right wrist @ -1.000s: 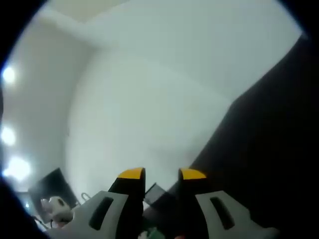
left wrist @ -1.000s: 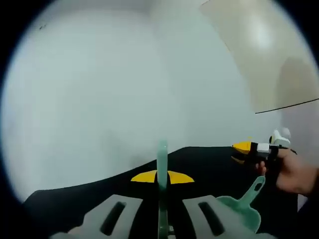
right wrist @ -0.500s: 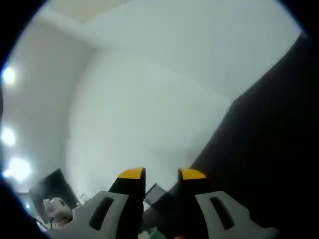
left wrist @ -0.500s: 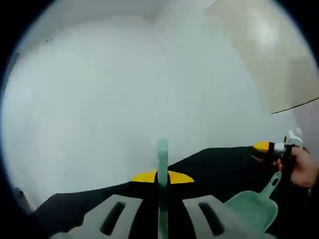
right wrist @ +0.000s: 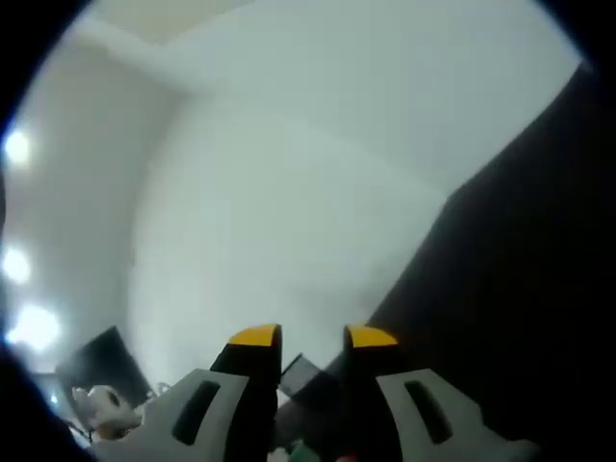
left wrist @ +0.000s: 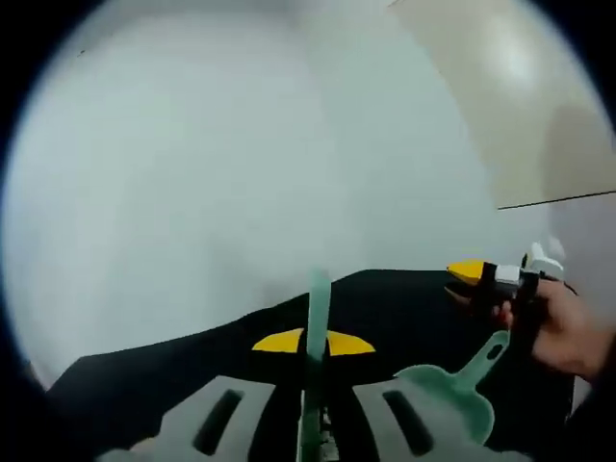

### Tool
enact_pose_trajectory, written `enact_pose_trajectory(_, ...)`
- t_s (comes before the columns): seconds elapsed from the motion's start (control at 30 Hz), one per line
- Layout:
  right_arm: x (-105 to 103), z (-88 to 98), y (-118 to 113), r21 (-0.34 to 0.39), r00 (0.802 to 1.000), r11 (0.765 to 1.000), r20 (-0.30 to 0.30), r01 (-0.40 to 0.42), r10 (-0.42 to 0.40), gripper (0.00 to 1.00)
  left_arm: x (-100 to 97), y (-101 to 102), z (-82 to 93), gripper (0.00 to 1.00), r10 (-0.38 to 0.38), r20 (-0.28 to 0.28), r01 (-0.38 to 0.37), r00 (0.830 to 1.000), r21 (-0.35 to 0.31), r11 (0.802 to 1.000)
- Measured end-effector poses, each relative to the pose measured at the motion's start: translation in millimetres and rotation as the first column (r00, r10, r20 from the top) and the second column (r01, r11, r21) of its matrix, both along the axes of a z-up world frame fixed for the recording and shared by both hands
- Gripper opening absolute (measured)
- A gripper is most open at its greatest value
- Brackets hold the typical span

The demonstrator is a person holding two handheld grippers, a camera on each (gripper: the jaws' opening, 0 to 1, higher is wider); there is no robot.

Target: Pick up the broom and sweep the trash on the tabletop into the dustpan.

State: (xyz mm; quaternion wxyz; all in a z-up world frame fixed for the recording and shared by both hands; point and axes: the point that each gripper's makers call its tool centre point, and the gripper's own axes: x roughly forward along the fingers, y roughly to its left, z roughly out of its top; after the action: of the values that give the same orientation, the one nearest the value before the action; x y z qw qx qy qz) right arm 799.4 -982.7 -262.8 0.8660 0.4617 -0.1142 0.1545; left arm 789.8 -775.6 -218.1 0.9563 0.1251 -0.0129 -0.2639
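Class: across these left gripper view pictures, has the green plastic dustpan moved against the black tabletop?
Cannot tell: the green plastic dustpan shifts together with the black tabletop, so the camera moved.

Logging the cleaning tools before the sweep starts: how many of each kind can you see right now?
Broom handle, green, clamped in the left gripper: 1
Dustpan, green, on the black tabletop: 1
Total: 2

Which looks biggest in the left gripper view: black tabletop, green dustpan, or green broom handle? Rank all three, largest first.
1. Black tabletop, spanning the lower picture.
2. Green dustpan, pan plus handle.
3. Green broom handle, a thin strip between the left gripper jaws. It sits nearest the camera, so its true size stays unsure.
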Motion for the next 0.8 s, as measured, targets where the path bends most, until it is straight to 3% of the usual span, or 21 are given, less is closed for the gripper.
enact_pose_trajectory(0.07, 0, 0.0, -1, 0.003, 1.000, 1.000, 0.001, 0.000, 0.000, 0.27, -4.6, -10, 2.6, 0.04, -0.025, 0.002, 0.025, 1.000, -0.026, 0.999)
enact_pose_trajectory(0.17, 0, 0.4, -1, 0.006, 1.000, 1.000, 0.002, 0.000, 0.000, 0.27, -11.1, -22, 5.8, 0.04, -0.040, 0.022, 0.040, 0.999, -0.007, 0.999)
enact_pose_trajectory(0.27, 0, 0.2, -1, 0.006, 1.000, 1.000, 0.002, -0.004, 0.004, 0.27, -22.5, -35, 20.4, 0.04, -0.111, 0.034, 0.114, 0.993, -0.081, 0.990)
enact_pose_trajectory(0.37, 0, 0.1, -2, 0.011, 1.000, 1.000, 0.005, -0.003, 0.003, 0.27, -30.8, -31, 37.2, 0.04, -0.129, 0.077, 0.137, 0.989, -0.107, 0.985)
enact_pose_trajectory(0.43, 1, 0.6, -2, 0.013, 1.000, 1.000, 0.005, -0.004, 0.003, 0.27, -35.9, -24, 55.1, 0.04, -0.147, 0.110, 0.163, 0.983, -0.158, 0.974)
enact_pose_trajectory(0.53, 0, 1.5, 0, 0.017, 1.000, 1.000, 0.009, -0.005, 0.005, 0.27, -42.5, 6, 85.5, 0.04, -0.131, 0.162, 0.166, 0.978, -0.226, 0.960)
enact_pose_trajectory(0.63, -1, 1.8, 1, 0.020, 1.000, 1.000, 0.012, -0.007, 0.006, 0.27, -38.4, 69, 110.0, 0.04, -0.007, 0.202, 0.055, 0.979, -0.234, 0.971)
enact_pose_trajectory(0.7, -2, 2.4, 3, 0.022, 1.000, 1.000, 0.014, -0.007, 0.007, 0.27, -35.2, 111, 117.5, 0.04, 0.075, 0.213, -0.020, 0.974, -0.253, 0.967)
enact_pose_trajectory(0.8, -1, 2.8, 3, 0.026, 1.000, 1.000, 0.016, -0.007, 0.007, 0.27, -30.7, 163, 114.2, 0.04, 0.165, 0.203, -0.102, 0.965, -0.289, 0.952)
